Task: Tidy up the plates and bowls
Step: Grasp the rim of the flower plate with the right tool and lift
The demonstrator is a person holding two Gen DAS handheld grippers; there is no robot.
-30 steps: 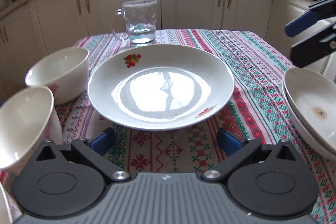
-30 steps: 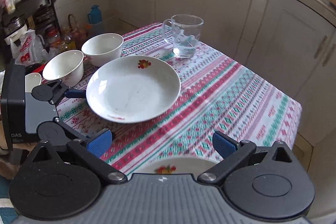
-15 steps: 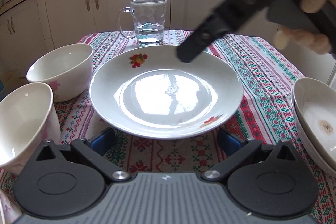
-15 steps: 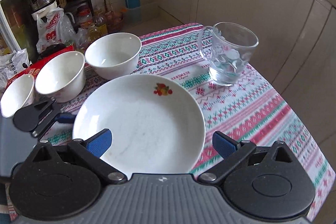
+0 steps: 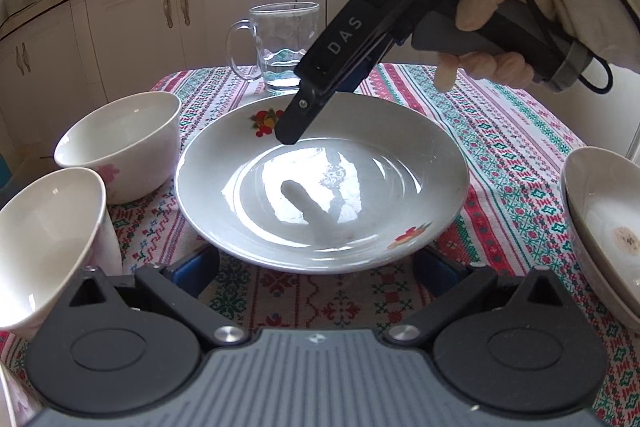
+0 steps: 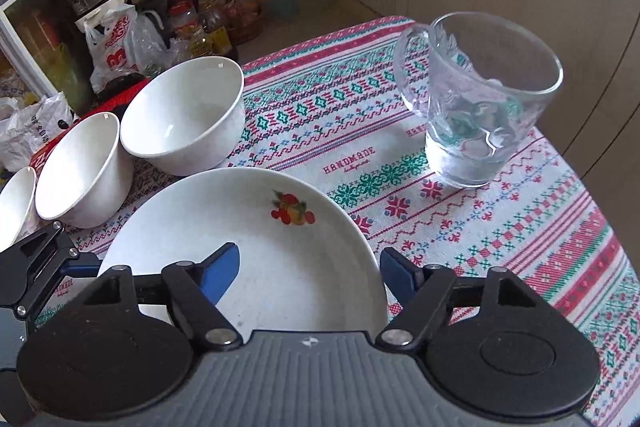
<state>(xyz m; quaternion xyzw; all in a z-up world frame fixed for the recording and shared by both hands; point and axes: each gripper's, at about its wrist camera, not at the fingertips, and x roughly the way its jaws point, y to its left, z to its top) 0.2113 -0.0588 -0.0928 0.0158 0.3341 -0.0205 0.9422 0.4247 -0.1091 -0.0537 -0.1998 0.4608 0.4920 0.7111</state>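
A white plate with fruit prints lies mid-table on the patterned cloth. My left gripper is open at the plate's near edge, its blue pads beside and under the rim. My right gripper is open, one pad over the plate's inside, the other outside its far rim; it hangs over the plate in the left wrist view. Two white bowls stand left of the plate; they also show in the right wrist view. Stacked plates sit at the right.
A glass mug with a little water stands behind the plate. A third small white bowl sits at the table's left end. Cabinets ring the table; shelves and bags stand beyond its left end.
My right gripper has swung in from the right and come down over the plate's far rim. My left gripper has moved slightly closer to the plate's near edge.
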